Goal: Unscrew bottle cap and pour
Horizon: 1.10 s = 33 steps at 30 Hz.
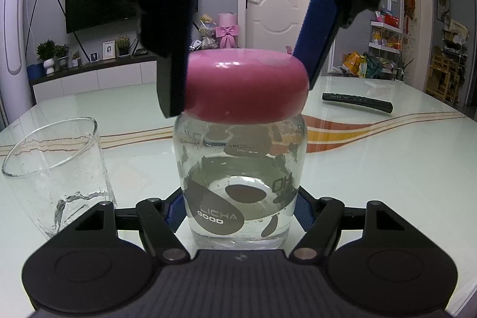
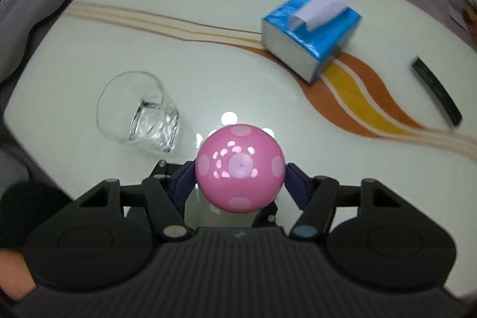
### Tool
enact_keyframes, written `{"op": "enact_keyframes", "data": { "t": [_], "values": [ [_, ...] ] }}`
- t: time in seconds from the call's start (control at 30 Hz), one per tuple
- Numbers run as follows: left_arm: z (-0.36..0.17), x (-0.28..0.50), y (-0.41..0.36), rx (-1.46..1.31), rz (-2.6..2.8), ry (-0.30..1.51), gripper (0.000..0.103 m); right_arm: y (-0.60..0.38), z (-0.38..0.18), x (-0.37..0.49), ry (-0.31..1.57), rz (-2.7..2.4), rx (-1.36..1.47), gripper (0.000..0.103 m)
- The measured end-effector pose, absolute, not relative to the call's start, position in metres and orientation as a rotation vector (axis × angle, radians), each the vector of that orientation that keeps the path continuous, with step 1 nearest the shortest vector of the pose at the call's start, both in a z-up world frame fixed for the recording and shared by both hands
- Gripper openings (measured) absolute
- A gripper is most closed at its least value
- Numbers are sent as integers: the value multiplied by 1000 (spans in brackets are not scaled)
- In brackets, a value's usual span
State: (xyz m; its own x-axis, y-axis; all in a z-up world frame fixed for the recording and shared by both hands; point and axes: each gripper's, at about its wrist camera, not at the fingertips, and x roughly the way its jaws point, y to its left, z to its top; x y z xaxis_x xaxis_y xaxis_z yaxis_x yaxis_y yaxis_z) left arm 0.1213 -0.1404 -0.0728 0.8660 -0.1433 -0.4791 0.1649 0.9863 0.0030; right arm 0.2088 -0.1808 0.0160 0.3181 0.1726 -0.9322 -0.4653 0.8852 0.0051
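Left gripper (image 1: 238,210) is clamped around the bottle (image 1: 240,181) on the table (image 1: 372,169). Right gripper (image 2: 240,178) from above pinches the pink cap (image 2: 240,167); glass (image 1: 56,172) sits just beside.

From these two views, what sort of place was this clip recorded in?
Most likely a home living or dining room: a wall-mounted TV above a low cabinet with photo frames and plants, and a tissue box on the glossy table.

My left view is sharp; my right view is blurred, ceiling lamps glaring on the glossy white table (image 2: 238,20).
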Motion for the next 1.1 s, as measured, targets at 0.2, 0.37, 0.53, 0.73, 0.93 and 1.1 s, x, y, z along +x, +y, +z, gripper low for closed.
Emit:
{"op": "enact_keyframes", "data": {
  "t": [0.2,0.37,0.53,0.73,0.93,1.1],
  "values": [
    [-73,121,-140,42,-161,498,73,-178,14,204,1110,634,-499,65],
    [-73,120,-142,45,-161,497,73,-184,14,203,1074,738,-558,65],
    [-73,120,-139,45,-161,496,73,-188,17,209,1098,717,-499,89],
    [-74,120,-139,44,-160,494,73,-195,30,219,1186,424,-174,89],
    [-73,120,-138,43,-164,497,73,-184,18,212,1229,216,-75,68],
    [-73,120,-138,43,-165,497,73,-173,19,208,1219,168,-114,65]
  ]
}}
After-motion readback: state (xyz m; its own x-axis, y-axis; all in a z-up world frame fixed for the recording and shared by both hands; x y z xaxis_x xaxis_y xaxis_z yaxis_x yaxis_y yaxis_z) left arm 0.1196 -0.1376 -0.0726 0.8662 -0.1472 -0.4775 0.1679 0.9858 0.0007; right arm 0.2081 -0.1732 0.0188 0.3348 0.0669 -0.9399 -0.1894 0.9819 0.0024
